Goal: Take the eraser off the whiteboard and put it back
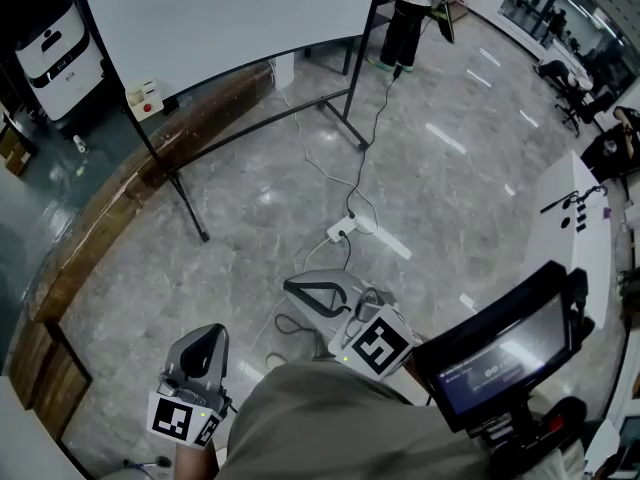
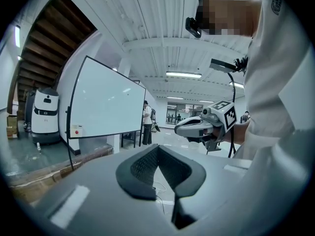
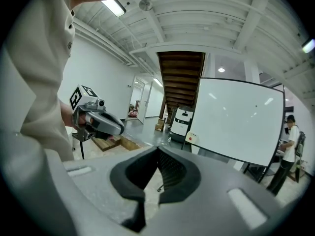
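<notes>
Left gripper [image 1: 205, 340]: jaws sitting pressed together, gripping nothing, lower left of the head view
Right gripper [image 1: 300, 290]: jaws likewise sitting closed and empty, lower centre
Eraser [image 1: 146, 99]: clinging to the whiteboard's lower left corner, upper left of frame, well apart from both grippers
Whiteboard [image 1: 230, 13]: standing on its floor frame, top of frame
Power strip [image 1: 345, 230]: lying on the floor, mid-frame

Pale eraser [image 1: 146, 99] with red spot, at upright whiteboard [image 1: 230, 13] lower corner
</notes>
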Demonstrator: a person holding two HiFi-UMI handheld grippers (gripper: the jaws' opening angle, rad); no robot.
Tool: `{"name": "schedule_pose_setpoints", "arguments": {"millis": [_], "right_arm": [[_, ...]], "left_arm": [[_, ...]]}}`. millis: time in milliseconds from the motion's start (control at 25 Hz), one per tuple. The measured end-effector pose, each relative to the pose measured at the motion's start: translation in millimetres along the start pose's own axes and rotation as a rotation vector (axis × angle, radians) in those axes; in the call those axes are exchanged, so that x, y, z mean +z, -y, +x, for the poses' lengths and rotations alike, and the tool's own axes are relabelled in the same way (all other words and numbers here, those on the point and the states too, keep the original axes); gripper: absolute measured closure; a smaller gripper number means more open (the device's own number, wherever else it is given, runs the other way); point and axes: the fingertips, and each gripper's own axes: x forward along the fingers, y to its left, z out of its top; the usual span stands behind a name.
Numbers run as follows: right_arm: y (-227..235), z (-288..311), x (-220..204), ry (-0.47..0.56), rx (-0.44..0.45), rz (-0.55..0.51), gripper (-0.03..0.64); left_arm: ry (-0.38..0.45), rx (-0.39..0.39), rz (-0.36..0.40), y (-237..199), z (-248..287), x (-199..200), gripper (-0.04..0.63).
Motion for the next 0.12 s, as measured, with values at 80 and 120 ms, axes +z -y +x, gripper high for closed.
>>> {"name": "schedule_pose_setpoints", "arguments": {"millis": [80,120], "right_arm": [[-7.1,3.9,1.2,0.002,0.005,-0.001,0.614],[-10.7,5.9,1.7,0.003,0.007,-0.001,0.614]], "left_arm": [[-0.004,0.001,-0.001,-1.9,-6.8,-3.3,0.589],[-0.006,0.001,-0.002,-2.8,-10.3,-5.0,0.589]]}}
